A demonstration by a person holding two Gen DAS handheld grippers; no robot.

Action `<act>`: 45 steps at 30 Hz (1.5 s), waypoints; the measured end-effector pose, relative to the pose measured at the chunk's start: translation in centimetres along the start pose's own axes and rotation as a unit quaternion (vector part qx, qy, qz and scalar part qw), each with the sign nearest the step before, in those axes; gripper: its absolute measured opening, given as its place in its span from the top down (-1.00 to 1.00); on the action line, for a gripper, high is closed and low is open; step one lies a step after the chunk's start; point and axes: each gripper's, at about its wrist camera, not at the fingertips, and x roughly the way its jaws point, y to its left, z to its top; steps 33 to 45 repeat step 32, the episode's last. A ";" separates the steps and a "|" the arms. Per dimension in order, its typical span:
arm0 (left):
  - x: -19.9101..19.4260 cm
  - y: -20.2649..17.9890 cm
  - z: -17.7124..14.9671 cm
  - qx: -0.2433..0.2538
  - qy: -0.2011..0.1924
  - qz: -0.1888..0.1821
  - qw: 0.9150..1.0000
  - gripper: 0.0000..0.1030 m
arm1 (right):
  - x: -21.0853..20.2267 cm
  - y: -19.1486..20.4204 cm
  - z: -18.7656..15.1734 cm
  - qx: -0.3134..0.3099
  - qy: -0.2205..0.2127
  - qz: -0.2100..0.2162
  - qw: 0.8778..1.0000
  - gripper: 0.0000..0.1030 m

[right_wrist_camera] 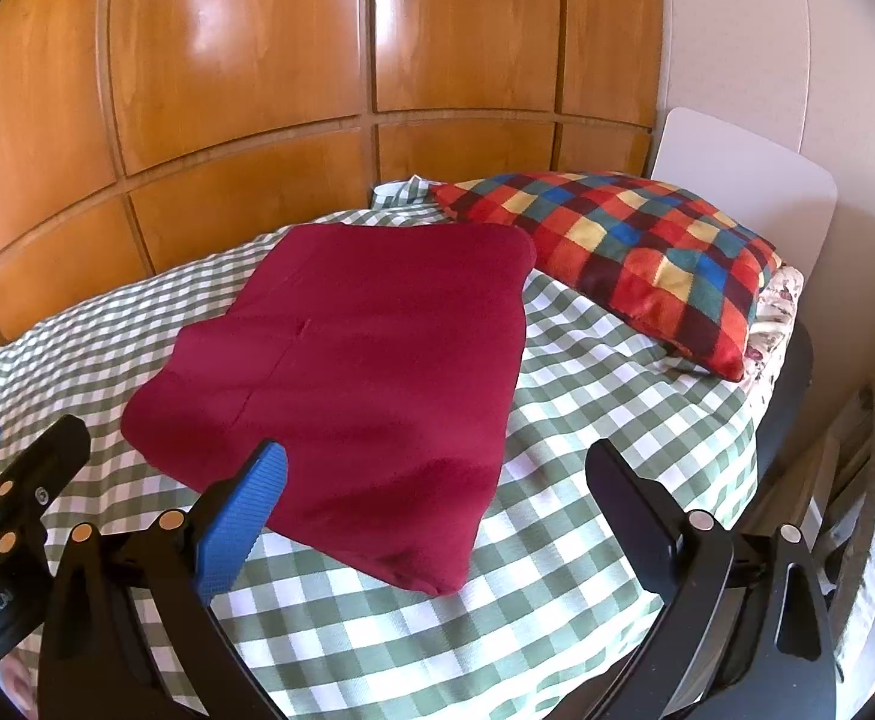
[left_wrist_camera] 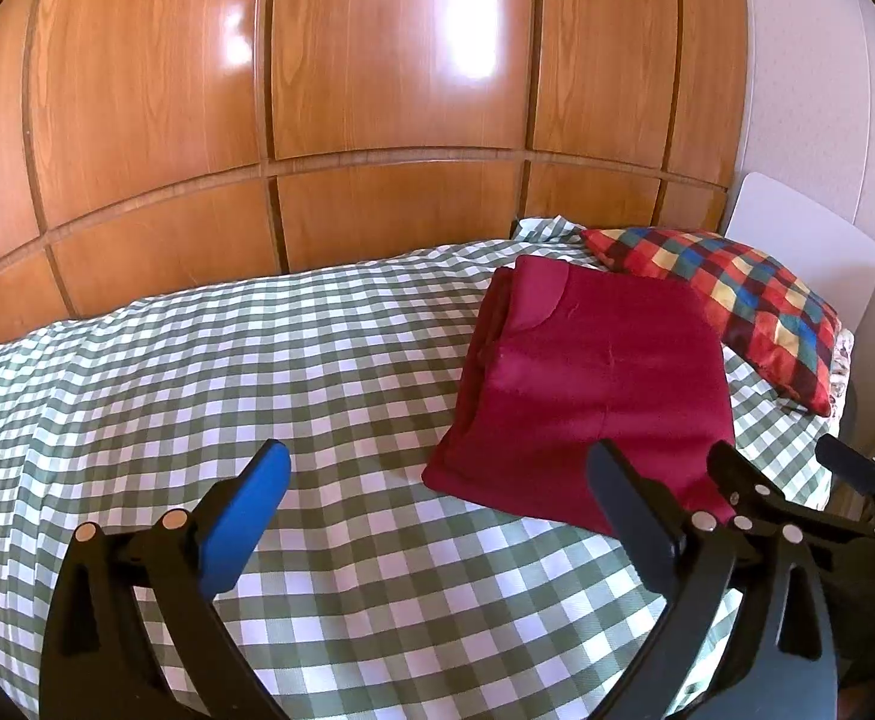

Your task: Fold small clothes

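**Inspection: folded garment at rest, both tools clear**

The dark red knit garment, folded into a thick, roughly square stack, lies flat on the green-and-white checked bedcover. In the right wrist view it fills the centre and left of the frame; in the left wrist view it sits right of centre. Layered edges show along its left side in the left view, which points to several folds already made. Its outline is tidy and nothing trails loose, so the folding appears complete or nearly so.

The right gripper hovers at the near edge of the stack with its jaws spread wide and nothing between them. Its blue-padded finger overlaps the near edge of the cloth in the picture; contact cannot be confirmed. The left gripper is likewise wide open and empty, over bare bedcover at lower centre, just left of the garment's near corner. Both tools sit low and back at the near side, a placement consistent with having let go or with lining up a further fold.

Beyond the garment, at upper right, a multicoloured checked cushion rests against a white headboard panel. The cushion lies close to the stack's far right corner. Glossy wooden wardrobe doors fill the background.
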 end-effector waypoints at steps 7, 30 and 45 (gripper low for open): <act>-0.2 -0.1 -0.1 0.000 0.001 0.000 1.000 -0.93 | -0.2 0.1 0.2 0.003 -0.006 0.003 1.000 -0.92; -0.3 1.2 -0.2 -0.031 0.003 0.005 0.999 -0.93 | -0.6 0.3 0.7 0.008 -0.015 0.000 1.000 -0.92; -0.2 1.3 -0.2 -0.031 0.003 0.009 0.999 -0.93 | -0.6 0.3 0.6 0.005 -0.015 0.001 1.000 -0.92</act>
